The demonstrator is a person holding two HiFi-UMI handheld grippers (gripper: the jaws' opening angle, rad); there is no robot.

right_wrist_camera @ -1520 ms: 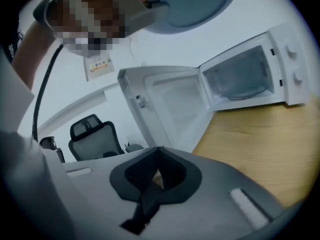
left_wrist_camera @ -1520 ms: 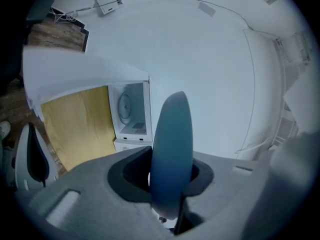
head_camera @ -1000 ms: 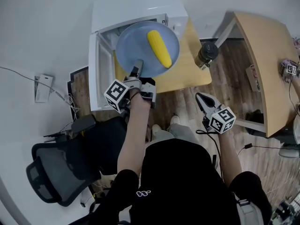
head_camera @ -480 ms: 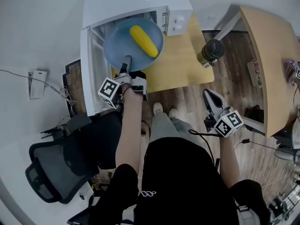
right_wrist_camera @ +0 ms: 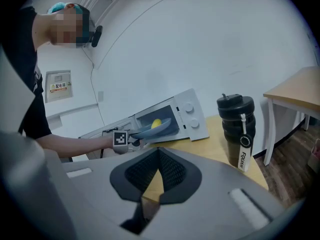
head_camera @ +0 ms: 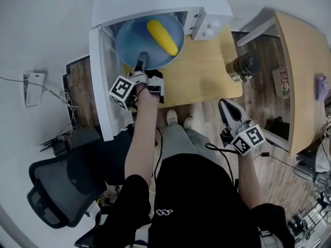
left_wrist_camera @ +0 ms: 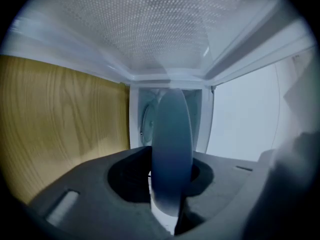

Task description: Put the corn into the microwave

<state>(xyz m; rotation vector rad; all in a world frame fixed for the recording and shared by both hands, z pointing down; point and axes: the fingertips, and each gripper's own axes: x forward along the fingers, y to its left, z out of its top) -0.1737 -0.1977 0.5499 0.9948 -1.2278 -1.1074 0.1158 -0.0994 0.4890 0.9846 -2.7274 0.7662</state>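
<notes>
A yellow corn cob [head_camera: 162,37] lies on a blue plate [head_camera: 135,43] that reaches partly into the open white microwave [head_camera: 155,1]. My left gripper [head_camera: 140,66] is shut on the plate's near rim; in the left gripper view the plate [left_wrist_camera: 171,149] stands edge-on between the jaws, the microwave's cavity ahead. From the right gripper view I see the corn [right_wrist_camera: 156,123] and plate [right_wrist_camera: 165,126] at the microwave's mouth [right_wrist_camera: 172,118]. My right gripper [head_camera: 226,109] hangs shut and empty [right_wrist_camera: 157,174] off the table's front edge.
The microwave door [head_camera: 103,81] hangs open to the left. A black bottle [head_camera: 242,66] with a tag stands on the wooden table [head_camera: 207,71] at the right. A second table [head_camera: 305,61] is further right, an office chair [head_camera: 51,190] behind at lower left.
The left gripper has carried the plate with the corn forward and down, further into the microwave's opening. The right gripper has shifted slightly and stays shut.
</notes>
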